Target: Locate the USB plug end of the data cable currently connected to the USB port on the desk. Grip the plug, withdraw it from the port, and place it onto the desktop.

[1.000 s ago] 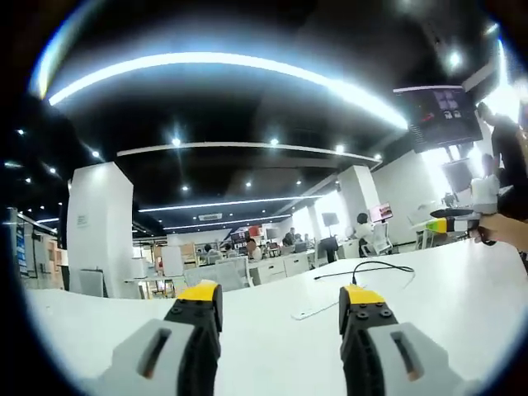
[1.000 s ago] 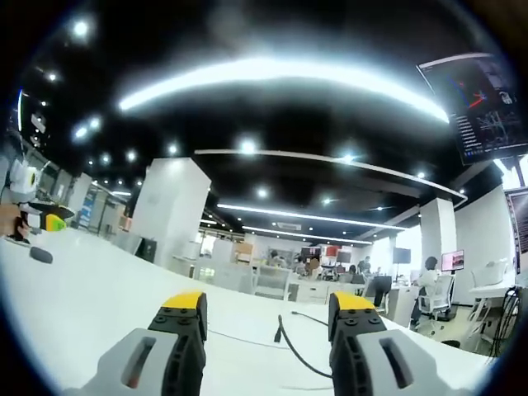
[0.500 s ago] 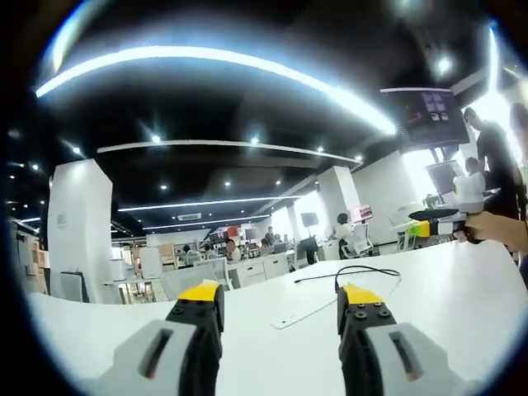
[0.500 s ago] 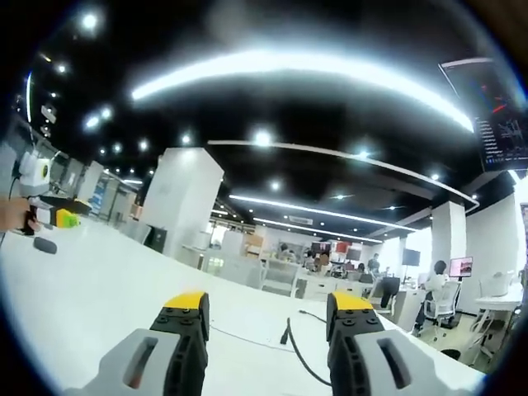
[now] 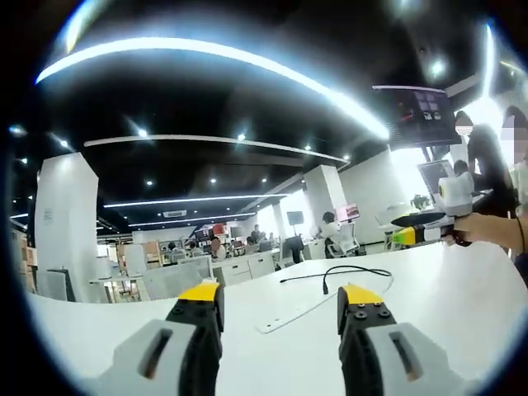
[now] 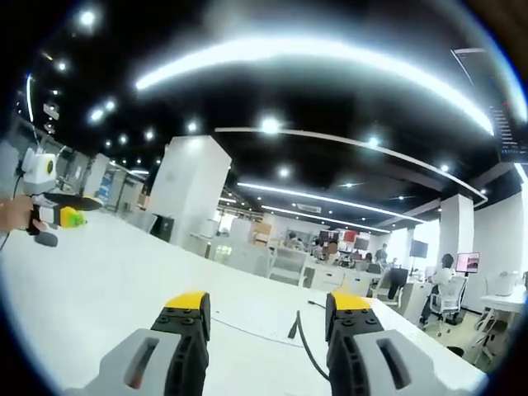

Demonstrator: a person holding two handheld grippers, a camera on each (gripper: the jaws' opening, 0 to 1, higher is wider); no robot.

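On the white desk (image 5: 445, 289) lies a flat white port strip (image 5: 285, 314). A black data cable (image 5: 355, 270) loops behind it, and its plug (image 5: 326, 288) stands upright at the strip's far end. My left gripper (image 5: 280, 307) is open and holds nothing, a short way before the strip. In the right gripper view the same black plug (image 6: 294, 325) stands upright beyond and between the jaws, with its cable (image 6: 311, 360) running toward the right jaw. My right gripper (image 6: 268, 315) is open and holds nothing. The right gripper (image 5: 406, 237) also appears at the right edge of the left gripper view, in a hand (image 5: 495, 231).
The left gripper (image 6: 70, 219) appears far left in the right gripper view, held in a hand (image 6: 12, 214). Behind the desk are office desks, chairs, seated people (image 5: 330, 231), a white pillar (image 6: 186, 194) and a hanging monitor (image 5: 425, 107). A person (image 5: 487, 165) stands at the right.
Both cameras have swung a little: the strip and plug sit further left in the left gripper view, and the plug sits slightly further right in the right gripper view. Both grippers stay open.
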